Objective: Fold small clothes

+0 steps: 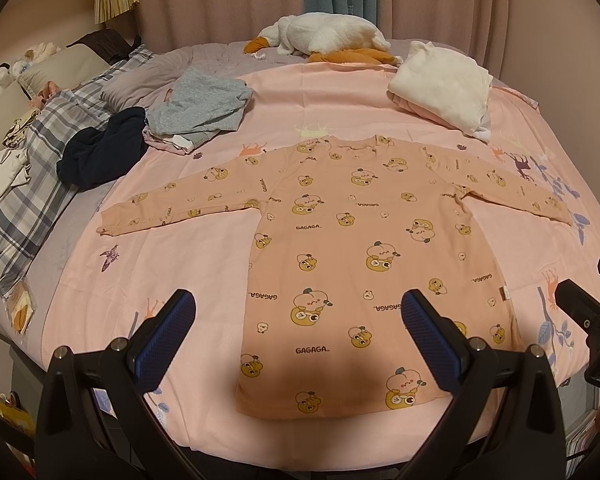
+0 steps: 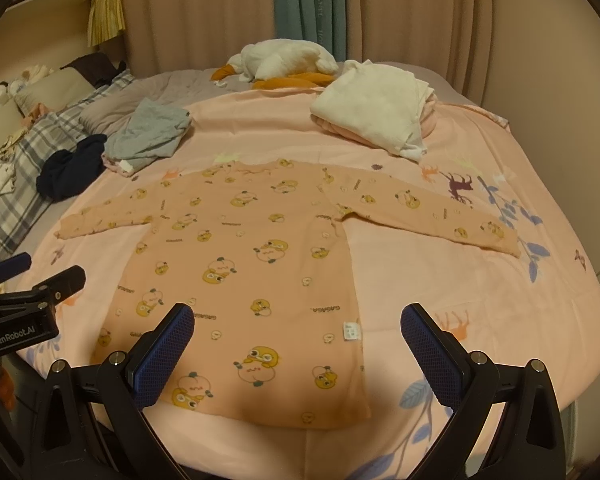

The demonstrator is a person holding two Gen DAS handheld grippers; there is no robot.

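Peach long-sleeved top (image 1: 352, 264) — one, flat, both sleeves spread, duck prints — on the bedspread (image 1: 204, 280); left gripper (image 1: 296, 332) and right gripper (image 2: 298, 334) both gape, empty.

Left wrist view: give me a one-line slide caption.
Open left gripper hovers over the hem of a peach long-sleeved shirt spread flat, sleeves out, on a pink bedspread.
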